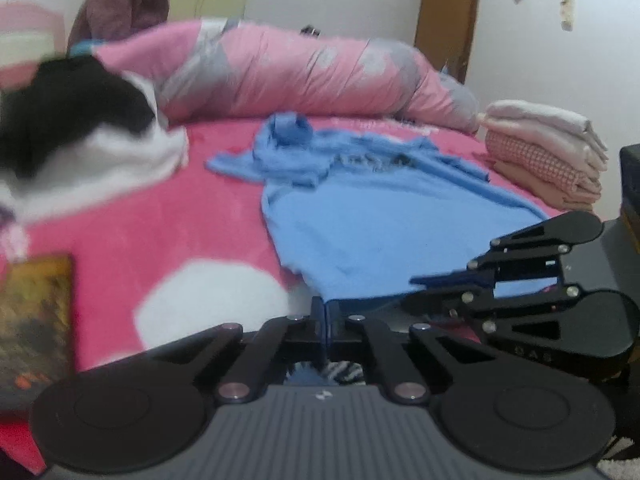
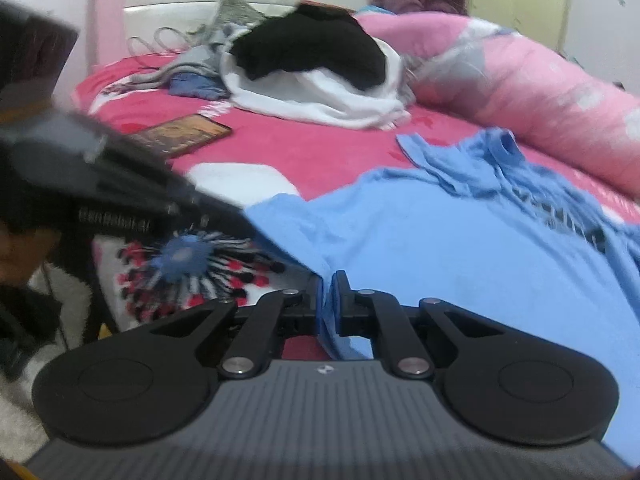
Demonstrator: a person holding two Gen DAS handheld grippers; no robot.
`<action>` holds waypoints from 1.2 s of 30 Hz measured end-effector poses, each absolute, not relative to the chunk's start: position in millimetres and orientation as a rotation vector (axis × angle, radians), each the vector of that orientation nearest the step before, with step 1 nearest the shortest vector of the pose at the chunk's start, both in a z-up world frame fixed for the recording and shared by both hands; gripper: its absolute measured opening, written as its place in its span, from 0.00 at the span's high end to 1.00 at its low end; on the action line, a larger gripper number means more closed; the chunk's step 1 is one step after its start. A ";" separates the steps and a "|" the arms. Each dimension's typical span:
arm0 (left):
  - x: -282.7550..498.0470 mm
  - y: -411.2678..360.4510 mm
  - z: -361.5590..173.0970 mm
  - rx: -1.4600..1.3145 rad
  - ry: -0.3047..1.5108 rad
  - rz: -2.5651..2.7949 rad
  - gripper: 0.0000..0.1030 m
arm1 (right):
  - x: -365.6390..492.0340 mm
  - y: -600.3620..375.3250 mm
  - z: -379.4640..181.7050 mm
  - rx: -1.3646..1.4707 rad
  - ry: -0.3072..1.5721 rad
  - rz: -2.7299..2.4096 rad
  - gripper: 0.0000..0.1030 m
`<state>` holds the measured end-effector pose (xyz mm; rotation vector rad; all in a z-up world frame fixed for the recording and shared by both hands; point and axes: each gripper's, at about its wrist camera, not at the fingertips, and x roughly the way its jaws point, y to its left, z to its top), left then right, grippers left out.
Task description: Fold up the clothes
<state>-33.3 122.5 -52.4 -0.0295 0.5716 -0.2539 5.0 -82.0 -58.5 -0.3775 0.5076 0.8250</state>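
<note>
A light blue top [image 1: 380, 216] lies spread on the pink bed cover [image 1: 200, 216], its collar and sleeves bunched at the far end. My left gripper [image 1: 325, 320] is shut on the near hem of the blue top. My right gripper [image 2: 329, 300] is shut on the same hem further right, with blue cloth [image 2: 440, 248] pinched between its fingers. The right gripper also shows in the left wrist view [image 1: 452, 284], low at the right, side on. The left gripper's body shows blurred at the left of the right wrist view [image 2: 120, 184].
A black and white pile of clothes [image 2: 316, 68] lies at the bed's head end. A rolled pink and grey quilt [image 1: 304, 76] runs along the far side. Folded pink clothes [image 1: 548, 148] are stacked at the right. A dark book [image 2: 180, 134] lies on the cover. A person [image 1: 124, 4] sits behind the quilt.
</note>
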 end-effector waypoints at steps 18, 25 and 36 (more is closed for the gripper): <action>-94.3 137.2 -44.5 -0.005 0.642 -0.358 0.99 | -52.4 -71.9 -31.2 -0.693 0.520 1.061 0.97; -81.0 148.6 -71.0 -0.098 0.781 -0.348 0.91 | -47.8 -61.6 -64.4 -0.697 0.600 1.040 0.90; -70.7 182.9 -52.1 -0.132 0.647 -0.301 0.78 | -18.4 -105.9 -6.1 -0.377 0.621 1.100 0.72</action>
